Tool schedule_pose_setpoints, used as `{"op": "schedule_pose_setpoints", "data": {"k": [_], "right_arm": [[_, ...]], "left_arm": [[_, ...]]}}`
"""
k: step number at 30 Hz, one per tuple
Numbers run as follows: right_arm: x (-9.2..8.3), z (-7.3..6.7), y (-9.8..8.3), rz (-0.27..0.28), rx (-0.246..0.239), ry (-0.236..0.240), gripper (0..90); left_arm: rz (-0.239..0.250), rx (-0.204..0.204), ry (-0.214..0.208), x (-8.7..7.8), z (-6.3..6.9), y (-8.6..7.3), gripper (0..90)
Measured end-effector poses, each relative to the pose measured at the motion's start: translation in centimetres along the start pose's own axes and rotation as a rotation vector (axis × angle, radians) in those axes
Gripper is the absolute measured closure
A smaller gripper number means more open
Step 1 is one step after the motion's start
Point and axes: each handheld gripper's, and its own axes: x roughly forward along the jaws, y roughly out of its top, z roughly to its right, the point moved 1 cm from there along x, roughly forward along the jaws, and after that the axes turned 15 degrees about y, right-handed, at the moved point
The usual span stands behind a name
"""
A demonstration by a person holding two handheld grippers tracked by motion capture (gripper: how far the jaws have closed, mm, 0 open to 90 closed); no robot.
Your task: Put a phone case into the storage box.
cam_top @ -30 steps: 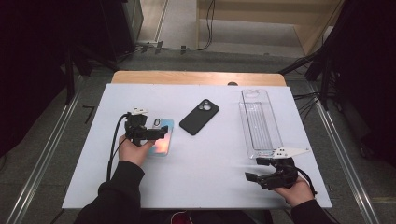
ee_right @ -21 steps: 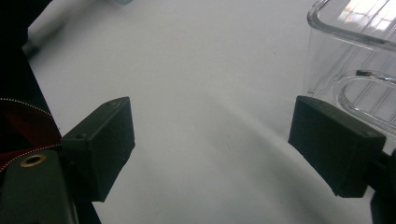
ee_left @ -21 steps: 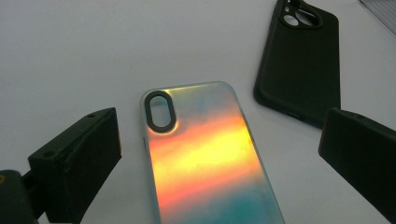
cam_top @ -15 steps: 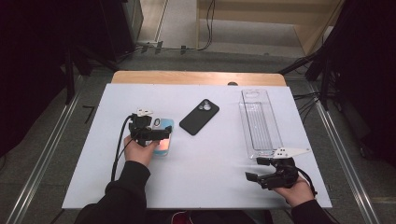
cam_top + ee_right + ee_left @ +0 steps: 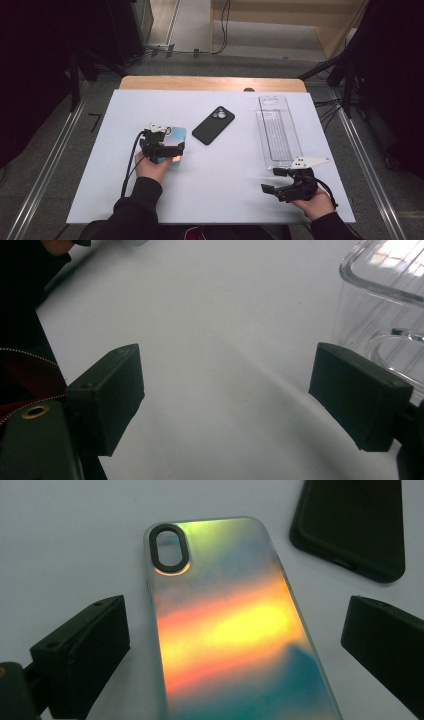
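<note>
Left gripper view: I see my left gripper (image 5: 235, 645) released, its two black jaws standing wide on either side of the iridescent phone case (image 5: 230, 625) without touching it. That case lies flat on the white table (image 5: 60, 535), back face up, between the jaws; its long axis runs away from the gripper, with the dark oval camera opening at the far end. I can read no brand, label or writing on its surface. A black phone case (image 5: 355, 525) lies just beyond it toward the upper right. From the high view, the left gripper (image 5: 167, 149) sits over the iridescent case on the table's left half, the black case (image 5: 213, 125) lies diagonally near the centre, and a clear plastic tray (image 5: 277, 132) stands lengthwise at the right. My right gripper (image 5: 274, 180) rests near the tray's near end, jaws released and holding nothing.
</note>
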Motion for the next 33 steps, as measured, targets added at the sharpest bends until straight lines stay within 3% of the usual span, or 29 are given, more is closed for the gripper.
{"op": "schedule_pose_setpoints", "data": {"k": [4, 9, 10, 14, 20, 27, 33], "right_arm": [[0.1, 0.0, 0.1, -0.002, -0.006, 0.004, 12.6], [0.2, -0.1, 0.2, -0.002, -0.012, 0.011, 12.6], [0.2, -0.1, 0.2, -0.004, -0.013, 0.013, 12.6], [0.1, -0.1, 0.2, -0.003, -0.012, 0.012, 12.6], [0.1, -0.1, 0.2, -0.003, -0.01, 0.012, 12.6], [0.2, -0.1, 0.2, -0.002, -0.011, 0.011, 12.6], [0.2, -0.1, 0.2, -0.002, -0.01, 0.012, 12.6]], "left_arm": [[0.001, -0.013, -0.003, 0.0, 0.4, -0.6, 0.0], [0.013, 0.038, 0.05, 0.3, 1.2, -1.1, 0.0], [0.021, 0.065, 0.079, 0.4, 1.6, -1.3, 0.0], [0.015, 0.094, 0.113, 0.4, 2.0, -1.4, 0.1], [0.014, 0.096, 0.124, 0.4, 2.1, -1.4, 1.5], [0.032, 0.071, 0.134, 0.1, 2.2, -1.6, 13.4], [0.032, 0.067, 0.138, 0.0, 2.2, -1.6, 14.0]]}}
